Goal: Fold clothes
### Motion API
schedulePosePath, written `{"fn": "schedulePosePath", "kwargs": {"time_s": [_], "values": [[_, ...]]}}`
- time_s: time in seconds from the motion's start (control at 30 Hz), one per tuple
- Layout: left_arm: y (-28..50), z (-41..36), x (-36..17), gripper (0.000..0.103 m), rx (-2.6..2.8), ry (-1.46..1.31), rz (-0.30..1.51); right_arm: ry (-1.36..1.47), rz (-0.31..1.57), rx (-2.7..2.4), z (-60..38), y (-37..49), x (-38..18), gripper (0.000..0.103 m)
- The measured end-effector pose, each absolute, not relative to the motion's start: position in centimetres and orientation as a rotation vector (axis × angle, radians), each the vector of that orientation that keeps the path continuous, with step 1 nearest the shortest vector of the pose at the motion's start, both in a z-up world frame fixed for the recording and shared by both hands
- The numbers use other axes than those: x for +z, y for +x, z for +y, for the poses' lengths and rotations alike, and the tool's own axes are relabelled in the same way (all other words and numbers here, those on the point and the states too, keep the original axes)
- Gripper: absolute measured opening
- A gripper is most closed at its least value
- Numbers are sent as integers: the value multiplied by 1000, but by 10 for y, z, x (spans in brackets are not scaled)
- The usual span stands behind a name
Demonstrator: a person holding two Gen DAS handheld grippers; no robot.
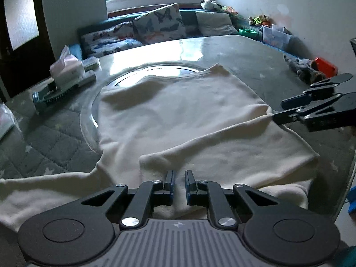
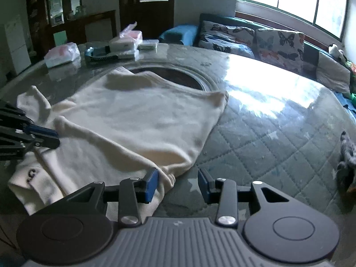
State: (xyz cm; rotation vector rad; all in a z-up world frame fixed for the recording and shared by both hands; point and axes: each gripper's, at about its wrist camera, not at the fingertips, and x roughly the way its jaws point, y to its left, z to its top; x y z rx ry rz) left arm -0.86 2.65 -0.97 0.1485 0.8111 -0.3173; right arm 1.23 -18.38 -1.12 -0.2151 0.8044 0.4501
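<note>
Glass-topped table (image 1: pixel 222 49) bears cream garment (image 1: pixel 178 115), spread over round inset. One sleeve lies folded across body; other sleeve trails off left, unfolded. Most folding left, by my reading. Left gripper (image 1: pixel 178 182) narrowly parted, pinching nothing. Right gripper (image 2: pixel 178 181) spread, empty, at corner.

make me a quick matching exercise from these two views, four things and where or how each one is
Things:
1 white garment
2 left gripper
3 right gripper
4 butterfly cushion

States:
a jaws apart at the garment's corner
b on the sofa under the window
c spread on the table
d jaws nearly shut over the cloth

Pairs: 1-c, 2-d, 3-a, 4-b
</note>
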Motion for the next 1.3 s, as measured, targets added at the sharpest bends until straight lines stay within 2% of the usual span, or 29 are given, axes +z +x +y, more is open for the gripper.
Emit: {"fn": "schedulePosePath", "kwargs": {"time_s": [0.27,0.3,0.4,0.67,0.77,0.83,0.93,0.97,1.13,1.3], "values": [[47,40,4,15,-179,155,783,-164,804,447,-186,58,3,37],[56,42,3,18,-158,156,787,-154,810,440,-186,66,2,33],[90,49,-1,30,-87,159,786,-151,819,416,-185,89,-3,31],[154,62,-14,37,-5,138,788,-120,848,372,-183,136,-18,29],[163,64,-19,35,-5,136,795,-111,858,370,-184,145,-23,28],[164,63,-22,17,-23,146,795,-113,860,378,-182,147,-25,28],[165,60,-25,6,-10,183,785,-118,862,382,-179,149,-27,28],[166,61,-25,5,0,183,782,-120,863,383,-178,150,-28,28],[169,65,-23,2,57,192,765,-154,858,383,-172,153,-30,14],[173,67,-26,2,111,205,774,-181,846,375,-165,160,-31,13]]}}
